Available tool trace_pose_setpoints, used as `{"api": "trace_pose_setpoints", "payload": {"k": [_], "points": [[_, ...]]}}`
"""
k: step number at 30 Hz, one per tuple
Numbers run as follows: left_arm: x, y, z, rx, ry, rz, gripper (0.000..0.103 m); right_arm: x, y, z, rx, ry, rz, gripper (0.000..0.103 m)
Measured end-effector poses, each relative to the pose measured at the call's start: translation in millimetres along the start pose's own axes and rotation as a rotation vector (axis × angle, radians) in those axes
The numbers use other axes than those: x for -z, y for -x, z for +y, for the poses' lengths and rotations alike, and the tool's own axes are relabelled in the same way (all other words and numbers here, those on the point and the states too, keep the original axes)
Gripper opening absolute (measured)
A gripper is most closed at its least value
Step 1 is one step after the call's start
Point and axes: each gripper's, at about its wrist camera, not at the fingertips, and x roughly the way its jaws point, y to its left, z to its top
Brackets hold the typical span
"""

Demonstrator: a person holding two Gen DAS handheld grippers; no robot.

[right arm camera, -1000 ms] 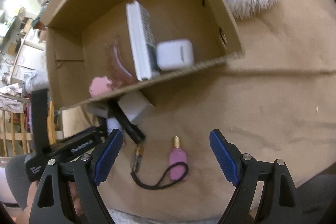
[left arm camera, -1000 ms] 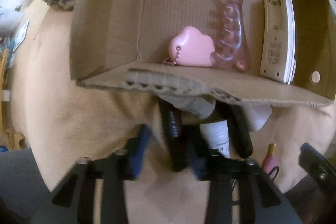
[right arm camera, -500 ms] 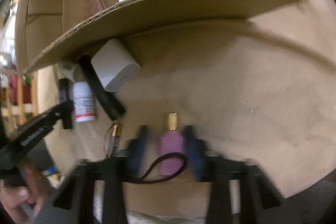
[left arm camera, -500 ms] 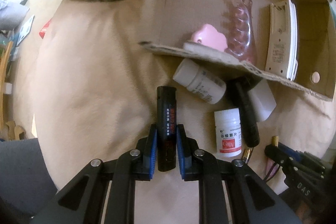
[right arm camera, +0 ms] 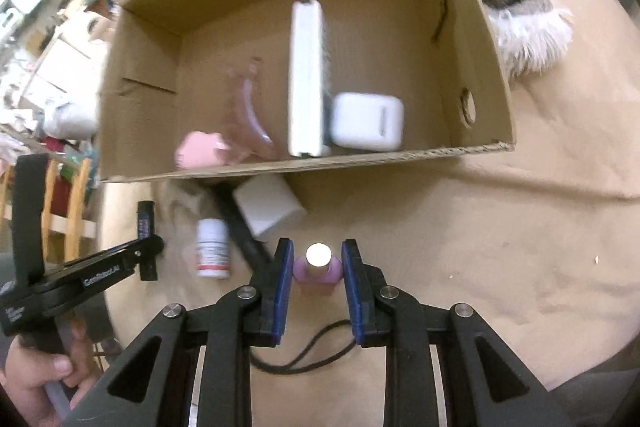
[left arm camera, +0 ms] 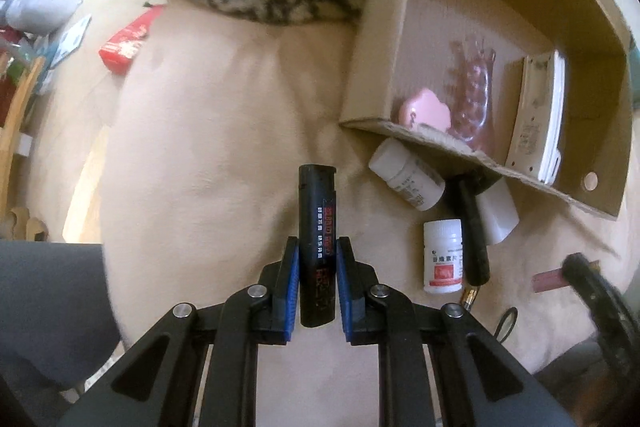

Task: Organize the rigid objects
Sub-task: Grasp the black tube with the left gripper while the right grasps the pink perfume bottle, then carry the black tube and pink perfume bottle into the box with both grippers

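My left gripper (left arm camera: 317, 285) clamps the black lighter (left arm camera: 317, 247), my right gripper (right arm camera: 316, 277) the pink gold-capped bottle (right arm camera: 318, 265); the open brown cardboard box (right arm camera: 280, 167) lies just beyond both, right nearer

An open brown cardboard box (right arm camera: 472, 39) lies on a tan blanket (right arm camera: 460, 235). Inside, a long white remote (right arm camera: 306, 79) sits between a white earbud case (right arm camera: 368, 121) on its right and a clear pink hair claw (right arm camera: 246, 107) on its left. A white pill bottle (right arm camera: 213, 247) lies outside, before the box's front wall.
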Motion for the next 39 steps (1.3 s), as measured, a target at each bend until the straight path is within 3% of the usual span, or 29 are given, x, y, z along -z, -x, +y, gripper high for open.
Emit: {"api": "trace_pose_setpoints", "payload": {"k": [7,17,29,39], "points": [[5.4,34.8,2.3,-0.013,0.007,-0.088,0.016,-5.8,30.4,1.2,-0.035,0.009,-0.139,0.026],[6.1,86.5,-18.8,-0.030,-0.035,-0.250,0.016,-12.6,60.0,-18.2,-0.104,-0.057,-0.215,0.026],[-23.8,125.0,-37.5,-0.008,-0.074,-0.354,0.016,-32.0,95.8,-18.8,-0.183,-0.071,-0.330,0.026],[-55.9,132.9,-60.2,0.006,-0.099,-0.392,0.016,-77.5,111.1,-7.5,-0.153,-0.017,-0.381,0.026]]}}
